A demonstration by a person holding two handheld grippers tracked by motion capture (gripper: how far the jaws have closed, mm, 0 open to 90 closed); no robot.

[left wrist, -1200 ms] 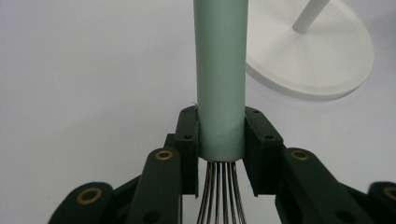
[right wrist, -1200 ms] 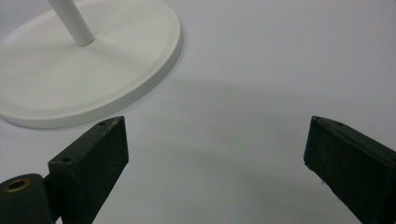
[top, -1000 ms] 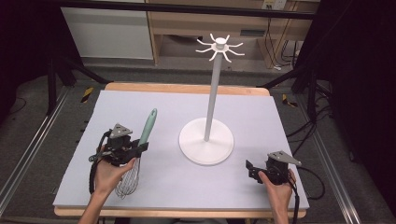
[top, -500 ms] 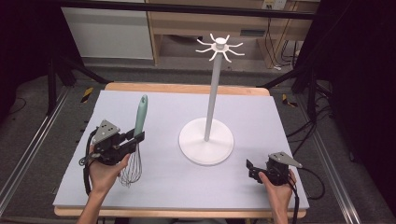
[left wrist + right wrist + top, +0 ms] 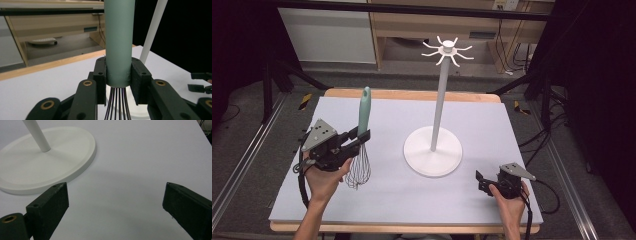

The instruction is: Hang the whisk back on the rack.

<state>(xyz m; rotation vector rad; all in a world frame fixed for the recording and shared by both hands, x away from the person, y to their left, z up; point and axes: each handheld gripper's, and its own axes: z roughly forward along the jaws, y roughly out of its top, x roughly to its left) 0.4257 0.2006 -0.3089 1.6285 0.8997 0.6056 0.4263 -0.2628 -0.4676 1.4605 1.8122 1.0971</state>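
A whisk with a pale green handle (image 5: 363, 110) and dark wire loops (image 5: 358, 169) stands nearly upright, lifted off the table at the left. My left gripper (image 5: 362, 136) is shut on the lower end of the handle (image 5: 118, 42), with the wires (image 5: 117, 103) hanging below the jaws. A white stand (image 5: 432, 150) with a tall pole and hooks on top (image 5: 447, 50) rises at mid-table. My right gripper (image 5: 479, 182) rests near the table's front right, open, with only bare table between its jaws (image 5: 115, 207). The stand's round base (image 5: 42, 162) lies just beyond it.
The table (image 5: 492, 125) is covered with a white sheet, with a wooden edge at the back. A cabinet and shelves stand behind. Black frame legs and cables lie on the floor at both sides.
My left gripper has risen and tipped the whisk from slanted to nearly upright, lifting its wire head off the table. The right gripper has stayed put.
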